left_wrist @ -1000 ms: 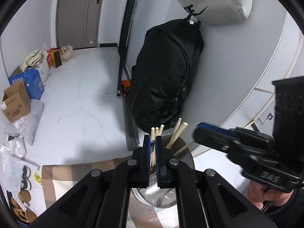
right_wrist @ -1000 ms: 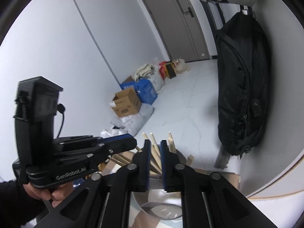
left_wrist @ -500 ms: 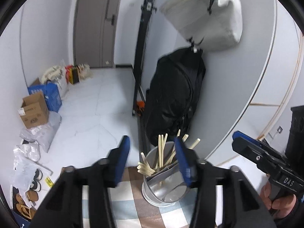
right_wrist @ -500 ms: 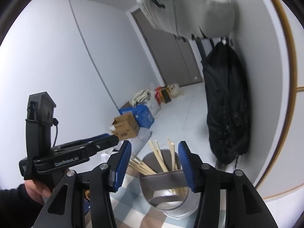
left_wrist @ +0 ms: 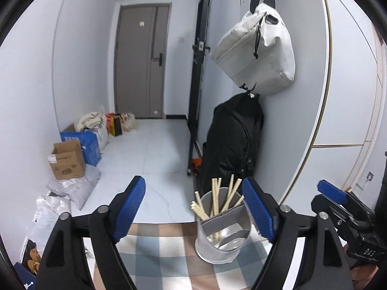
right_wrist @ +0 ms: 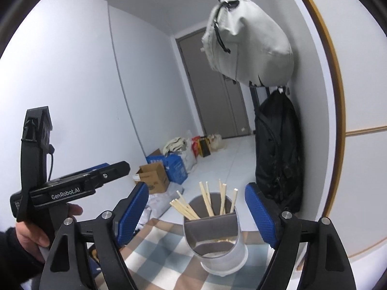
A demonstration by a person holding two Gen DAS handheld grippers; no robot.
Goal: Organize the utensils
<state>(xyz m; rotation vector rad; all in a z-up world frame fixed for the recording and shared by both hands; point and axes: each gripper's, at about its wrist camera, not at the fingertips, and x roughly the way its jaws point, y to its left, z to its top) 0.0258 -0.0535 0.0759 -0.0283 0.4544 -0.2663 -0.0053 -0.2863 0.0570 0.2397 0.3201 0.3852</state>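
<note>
Behind the chopstick holder (left_wrist: 221, 236), a black backpack (left_wrist: 232, 140); each hand-held gripper (left_wrist: 197, 211) (right_wrist: 196, 215) wide, empty.

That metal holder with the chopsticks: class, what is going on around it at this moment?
A person holds a two-finger gripper in each hand in front of a round metal utensil holder with grey dividers, standing on a checked cloth. Wooden chopsticks stand in its back compartments. The left gripper and the right gripper have just been opening; both are open, with nothing between the blue pads. The front compartment looks empty.
</note>
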